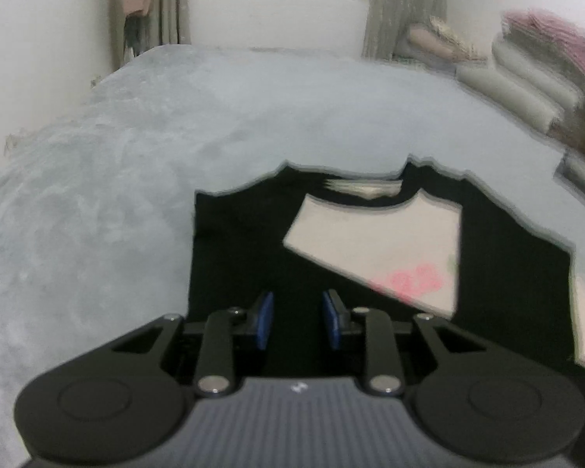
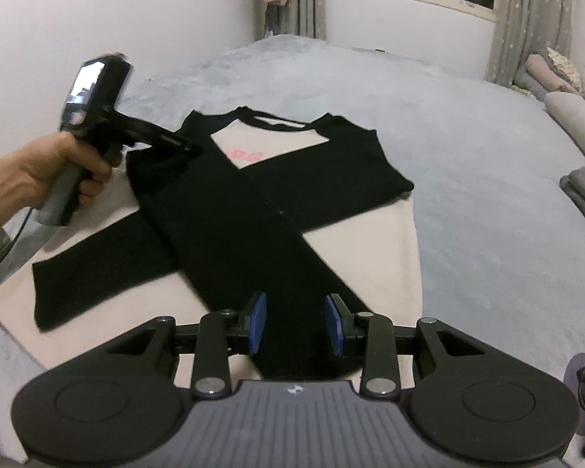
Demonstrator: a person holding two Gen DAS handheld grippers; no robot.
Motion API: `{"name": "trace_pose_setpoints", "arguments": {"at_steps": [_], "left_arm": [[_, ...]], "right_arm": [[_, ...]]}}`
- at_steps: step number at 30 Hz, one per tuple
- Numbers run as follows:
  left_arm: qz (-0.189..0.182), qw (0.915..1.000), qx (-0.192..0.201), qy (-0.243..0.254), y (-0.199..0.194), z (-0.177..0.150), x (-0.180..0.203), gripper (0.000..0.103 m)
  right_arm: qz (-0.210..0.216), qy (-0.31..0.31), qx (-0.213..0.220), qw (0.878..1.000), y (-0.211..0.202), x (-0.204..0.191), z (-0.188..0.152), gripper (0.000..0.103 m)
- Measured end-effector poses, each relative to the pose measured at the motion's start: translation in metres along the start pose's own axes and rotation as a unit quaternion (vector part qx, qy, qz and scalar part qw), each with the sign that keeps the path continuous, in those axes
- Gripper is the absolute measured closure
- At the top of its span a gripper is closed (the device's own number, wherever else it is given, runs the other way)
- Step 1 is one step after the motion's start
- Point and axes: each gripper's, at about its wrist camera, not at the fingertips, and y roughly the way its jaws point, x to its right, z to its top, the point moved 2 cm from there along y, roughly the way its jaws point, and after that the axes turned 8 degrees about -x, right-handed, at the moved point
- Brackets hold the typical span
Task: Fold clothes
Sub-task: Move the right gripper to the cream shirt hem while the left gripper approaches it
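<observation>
Right wrist view: my left hand point(image 2: 64, 169) holds the left gripper point(image 2: 193, 147) over the shirt's point(image 2: 230, 210) shoulder, seemingly empty; my right gripper point(image 2: 295, 321), jaws apart, straddles a black sleeve point(image 2: 261, 265) on the bed point(image 2: 487, 195).

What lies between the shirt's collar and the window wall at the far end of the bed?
Only bare grey bedspread; nothing sits between the shirt collar and the far wall, as both wrist views show.

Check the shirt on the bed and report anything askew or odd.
Nothing is damaged or spilled. The shirt lies flat on the grey bed, both black sleeves folded across the body and crossing. The crossing is lopsided: one sleeve ends near the hem's left side, and the cream hem corners stay uncovered.
</observation>
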Motion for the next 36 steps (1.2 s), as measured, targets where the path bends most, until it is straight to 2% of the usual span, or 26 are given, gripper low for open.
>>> {"name": "trace_pose_setpoints", "arguments": {"at_steps": [2,4,5,8,12,14,16,20,23,28,31,36], "left_arm": [[-0.011,0.9998,0.009,-0.015,-0.006,0.002,-0.006,0.078],[-0.015,0.9998,-0.011,-0.009,0.004,-0.003,-0.006,0.077],[-0.005,0.9998,-0.02,0.0,0.011,-0.007,-0.005,0.078],[0.024,0.9993,-0.003,0.027,0.019,-0.016,0.004,0.077],[0.005,0.999,0.01,-0.043,0.003,-0.002,-0.01,0.077],[0.016,0.9991,0.018,-0.036,0.0,-0.002,-0.014,0.077],[0.016,0.9993,-0.001,-0.033,0.011,-0.01,-0.017,0.076],[0.045,0.999,0.004,-0.008,0.016,-0.014,-0.009,0.075],[0.031,0.9989,0.014,-0.033,0.004,-0.006,-0.012,0.075],[-0.002,0.9985,0.042,-0.035,-0.002,-0.006,-0.01,0.075],[0.004,0.9995,0.017,-0.025,0.012,-0.012,-0.007,0.076],[0.028,0.999,0.01,-0.032,0.014,-0.009,-0.004,0.078]], "right_arm": [[0.0,0.004,0.003,1.0,0.002,-0.001,0.004,0.07],[0.002,0.001,0.002,1.0,0.005,-0.005,0.006,0.07],[0.003,-0.003,0.001,1.0,0.007,-0.007,0.007,0.069],[0.004,-0.009,-0.003,1.0,0.01,-0.01,0.007,0.069],[-0.005,-0.005,-0.004,1.0,0.006,-0.003,0.004,0.068],[-0.005,0.0,0.0,1.0,0.003,0.001,0.002,0.067],[-0.005,0.002,0.002,1.0,0.001,0.004,0.001,0.066],[-0.003,-0.004,0.002,1.0,0.003,0.001,0.002,0.064],[0.002,-0.004,0.005,1.0,0.002,0.0,0.004,0.064],[0.002,0.001,0.009,1.0,0.003,0.003,0.005,0.064],[0.004,-0.004,0.007,1.0,0.004,0.001,0.006,0.063],[0.005,-0.013,0.005,1.0,0.005,-0.003,0.006,0.063]]}}
